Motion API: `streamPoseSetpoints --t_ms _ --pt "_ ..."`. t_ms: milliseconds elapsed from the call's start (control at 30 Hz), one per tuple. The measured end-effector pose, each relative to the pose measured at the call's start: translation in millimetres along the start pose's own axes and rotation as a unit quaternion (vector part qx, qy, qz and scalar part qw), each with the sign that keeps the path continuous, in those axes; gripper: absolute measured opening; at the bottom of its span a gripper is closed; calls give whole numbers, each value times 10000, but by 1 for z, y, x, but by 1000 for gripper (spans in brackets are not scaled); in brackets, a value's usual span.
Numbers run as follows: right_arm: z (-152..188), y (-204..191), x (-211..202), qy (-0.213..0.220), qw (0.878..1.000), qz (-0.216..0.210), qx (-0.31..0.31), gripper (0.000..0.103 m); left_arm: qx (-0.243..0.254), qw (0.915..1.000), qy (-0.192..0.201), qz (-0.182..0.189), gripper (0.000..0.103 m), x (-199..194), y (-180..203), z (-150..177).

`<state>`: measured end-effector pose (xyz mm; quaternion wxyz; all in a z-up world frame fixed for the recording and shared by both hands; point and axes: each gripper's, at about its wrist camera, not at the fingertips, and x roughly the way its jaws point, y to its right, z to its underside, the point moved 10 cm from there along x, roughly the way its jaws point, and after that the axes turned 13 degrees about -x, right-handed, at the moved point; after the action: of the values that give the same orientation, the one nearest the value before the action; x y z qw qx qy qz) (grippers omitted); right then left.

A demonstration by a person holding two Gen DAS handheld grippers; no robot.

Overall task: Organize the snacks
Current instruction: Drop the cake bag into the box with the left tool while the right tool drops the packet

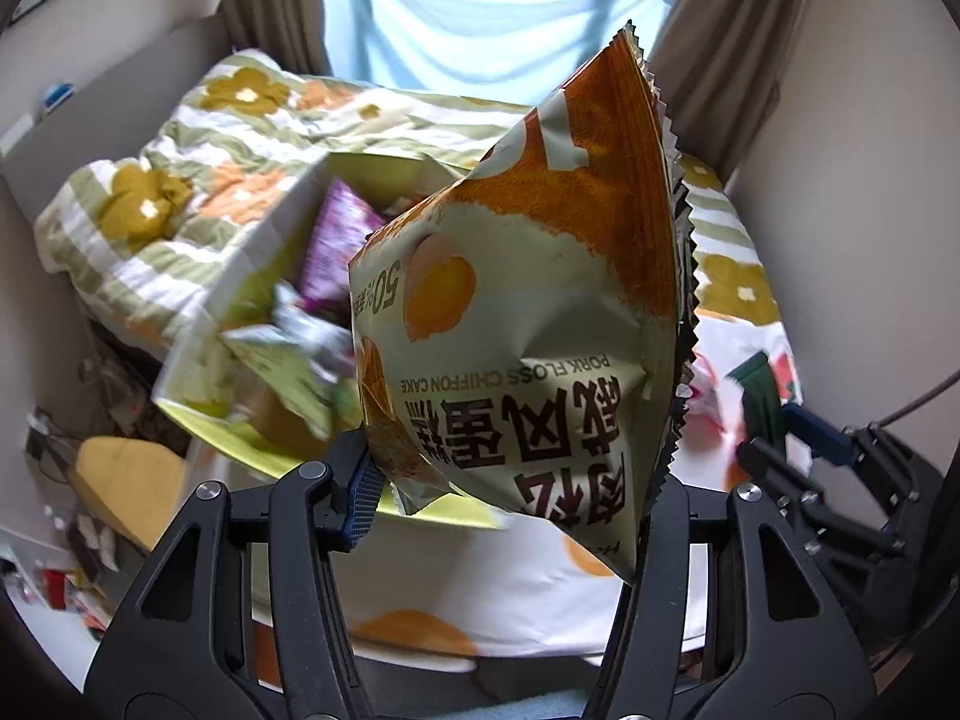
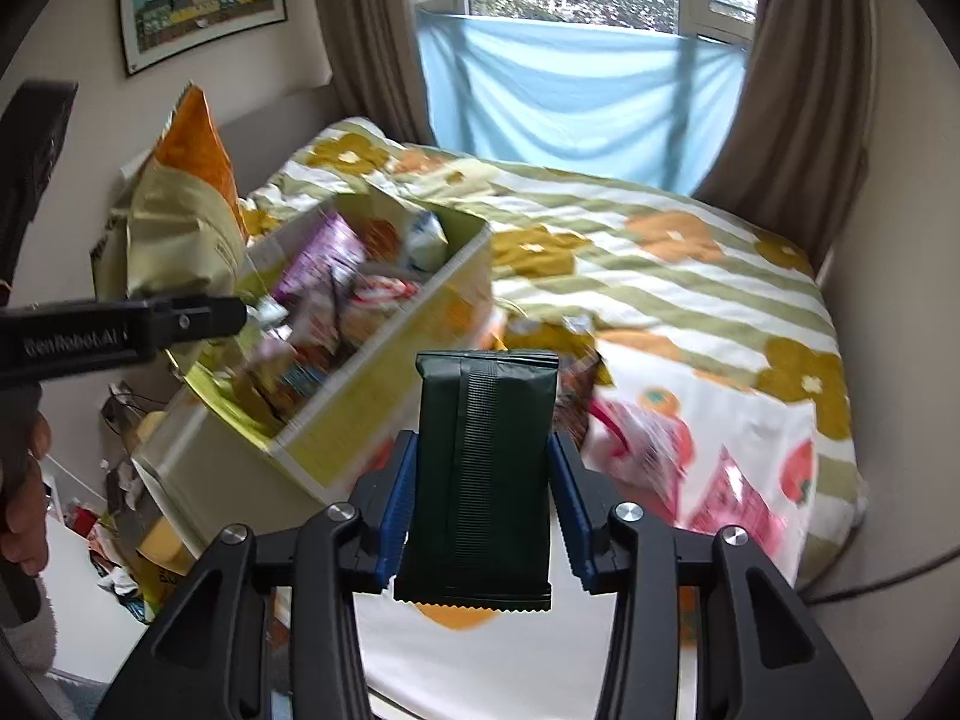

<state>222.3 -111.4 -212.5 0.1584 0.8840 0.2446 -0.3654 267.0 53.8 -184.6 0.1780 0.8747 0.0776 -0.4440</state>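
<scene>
**Two snack packets held in the air over the bed, box waiting between them**

While both packets hung above the bed (image 2: 690,276), each gripper was clamped on its own load. The left gripper (image 1: 510,480) had its jaws closed on the lower corner of the pork floss chiffon cake bag (image 1: 528,312), which stood up tall and puffed in front of the left wrist camera, its crimped edge running down the right side. That bag looked light and air-filled, its film crumpling where the blue pad (image 1: 360,498) bit in; a hold on the flat sealed margin would probably spare the soft cake inside, whereas a squeeze across the belly could crush it. Being glossy, the film might slide in the pads if swung fast.

The right gripper (image 2: 483,510) was shut on the dark green packet (image 2: 486,468), gripping it across its narrow width, near the lower half. This one appeared flat, ribbed along its back seam and fairly stiff, so it likely sat firmly and would not flop.

Nearby on the bed stood the yellow-green snack box (image 2: 384,396), open and already crowded with wrappers, a purple packet (image 2: 324,258) among them. Pink packets (image 2: 720,492) lay loose on the floral cover to the right of it, apart from the box
</scene>
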Motion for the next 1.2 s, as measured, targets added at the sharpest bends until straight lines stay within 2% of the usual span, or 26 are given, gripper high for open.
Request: streamPoseSetpoints --t_ms 167,467,533,600,633,700,800,933,1067,1200 --pt "-46 -35 19 134 9998 -104 35 40 75 9998 -146 -90 51 7 -47 -27" --pt "-82 -76 63 -78 9991 -95 398 40 512 9962 -692 -130 51 53 -107 -46" --pt "-85 -80 69 -129 9984 -8 556 40 618 9944 -855 -67 58 63 -112 -46" --pt "-87 -84 74 -170 9968 93 771 40 651 9925 -1035 91 79 69 -114 -45" --pt "-88 -85 76 -187 9959 141 877 40 716 9918 -1045 156 83 69 -116 -46" --pt "-87 -87 80 -242 9945 244 987 40 885 9910 -987 166 97 68 -118 -45" --pt "-81 -88 85 -353 9921 371 1142 40 1055 9897 -942 219 98 64 -122 -43" --pt "-73 -89 91 -528 9900 413 1243 40 986 9907 -896 260 98 58 -129 -45" --pt "-75 -94 97 -534 9911 330 1176 40 674 9934 -907 214 98 64 -139 -46" --pt "-76 -104 105 -526 9905 136 1264 40 702 9936 -878 140 98 68 -143 -46"
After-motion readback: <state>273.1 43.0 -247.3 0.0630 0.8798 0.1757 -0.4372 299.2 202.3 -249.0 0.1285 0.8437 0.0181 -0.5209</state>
